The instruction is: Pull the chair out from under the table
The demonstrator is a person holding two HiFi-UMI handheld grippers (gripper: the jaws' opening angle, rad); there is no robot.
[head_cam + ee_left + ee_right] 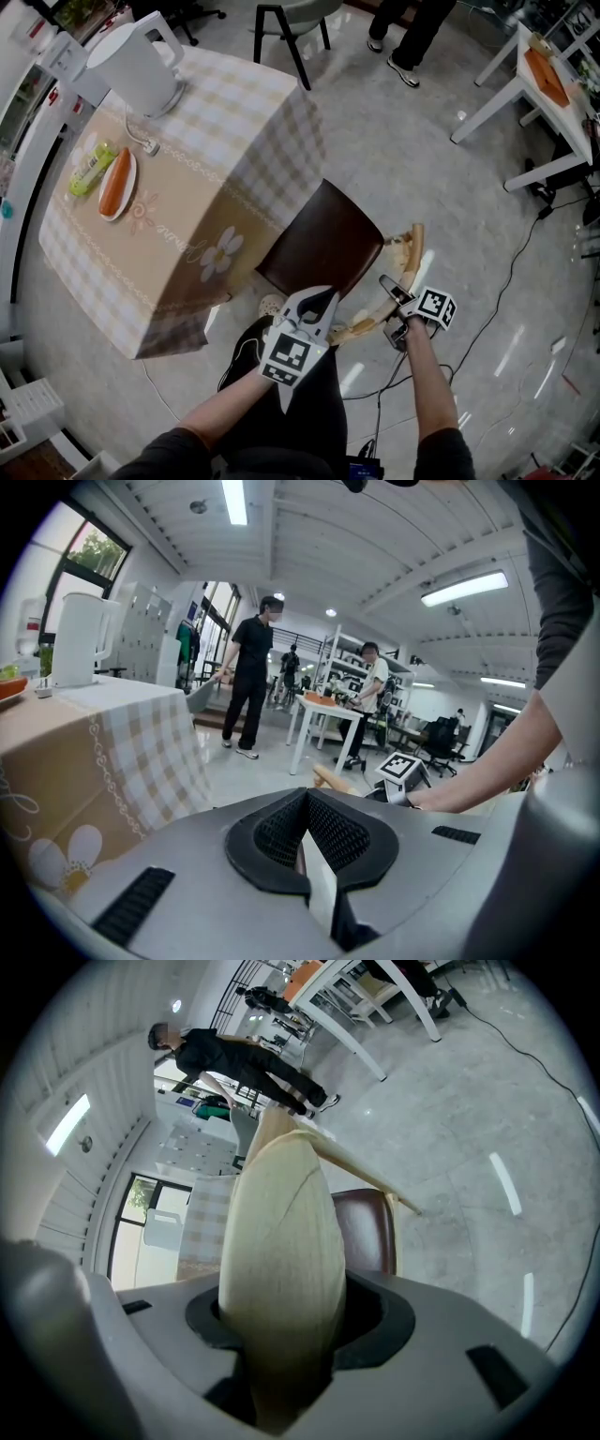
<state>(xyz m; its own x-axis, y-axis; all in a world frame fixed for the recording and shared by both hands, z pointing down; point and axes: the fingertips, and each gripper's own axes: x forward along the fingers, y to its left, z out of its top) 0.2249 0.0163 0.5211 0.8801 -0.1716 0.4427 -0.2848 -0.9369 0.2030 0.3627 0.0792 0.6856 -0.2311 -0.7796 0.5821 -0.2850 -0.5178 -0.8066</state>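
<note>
The chair has a dark brown seat point(323, 244) and a pale wooden backrest point(405, 255). It stands at the near corner of the table point(187, 197), which is draped in a checked cloth. My right gripper point(395, 300) is shut on the backrest's top rail, which fills the right gripper view point(281, 1241) with the seat point(364, 1227) beyond it. My left gripper point(314, 305) hovers just over the seat's near edge, jaws together with nothing in them point(307, 846). In the left gripper view, the right gripper's marker cube point(401, 766) and the rail's end point(328, 778) show.
A white kettle point(141, 61) and a plate of food point(119, 183) sit on the table. A black-legged chair point(291, 23) and a person's legs point(403, 37) are beyond it. White tables point(525, 84) stand at the upper right. Cables point(511, 272) trail over the floor at right.
</note>
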